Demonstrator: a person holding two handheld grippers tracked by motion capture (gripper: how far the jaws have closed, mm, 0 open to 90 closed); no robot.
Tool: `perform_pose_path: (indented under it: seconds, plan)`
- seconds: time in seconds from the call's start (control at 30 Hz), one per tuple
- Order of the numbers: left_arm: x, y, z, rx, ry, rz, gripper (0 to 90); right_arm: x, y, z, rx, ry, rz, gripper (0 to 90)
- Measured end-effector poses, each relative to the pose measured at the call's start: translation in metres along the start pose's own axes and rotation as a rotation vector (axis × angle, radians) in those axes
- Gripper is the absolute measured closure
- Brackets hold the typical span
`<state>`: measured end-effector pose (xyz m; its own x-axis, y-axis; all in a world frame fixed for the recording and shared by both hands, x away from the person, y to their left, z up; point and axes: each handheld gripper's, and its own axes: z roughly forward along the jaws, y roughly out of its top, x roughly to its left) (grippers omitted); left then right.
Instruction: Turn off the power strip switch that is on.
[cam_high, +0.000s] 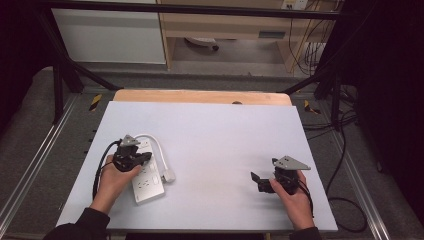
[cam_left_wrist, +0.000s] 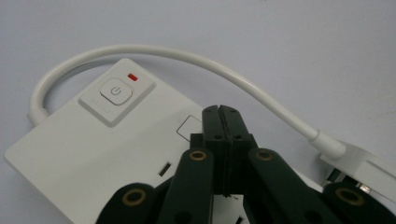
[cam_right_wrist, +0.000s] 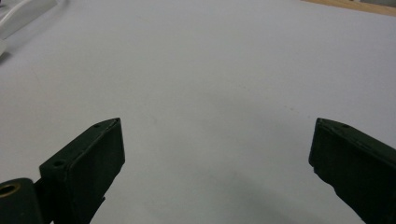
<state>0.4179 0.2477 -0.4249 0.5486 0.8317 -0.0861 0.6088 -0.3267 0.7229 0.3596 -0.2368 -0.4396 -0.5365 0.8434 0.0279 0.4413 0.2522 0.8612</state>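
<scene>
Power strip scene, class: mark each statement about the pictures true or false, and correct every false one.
1. The left gripper has its jaws shut above the power strip. True.
2. The small light beside the power button is green. False: the light is red.
3. The right gripper is clamped on the white cable. False: its jaws stand wide apart over the bare table, with nothing between them.
4. The white cable curves in an arc from one end of the power strip to a plug. True.
5. The power strip lies on the right side of the table. False: in the high view it lies at the left.
</scene>
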Motion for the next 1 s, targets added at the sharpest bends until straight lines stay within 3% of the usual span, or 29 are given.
perform_pose_path:
  seconds: [0.2,0.33,0.37,1.0]
  plan:
    - [-0.0002,0.0007,0.0002,0.007,0.002,0.006,90.0,0.0002,-0.0001,0.0000,0.002,0.001,0.001,4.0]
    - [-0.0018,-0.0001,0.0009,0.020,-0.033,0.000,90.0,0.0006,0.0000,0.0001,0.003,0.003,0.003,4.0]
    - [-0.0029,0.0002,0.0009,0.022,-0.023,0.011,90.0,0.0004,0.0000,0.0002,0.003,0.002,0.003,4.0]
    - [0.0005,-0.0031,0.0032,-0.059,0.008,0.015,90.0,-0.0004,0.0001,-0.0005,-0.004,0.003,-0.001,4.0]
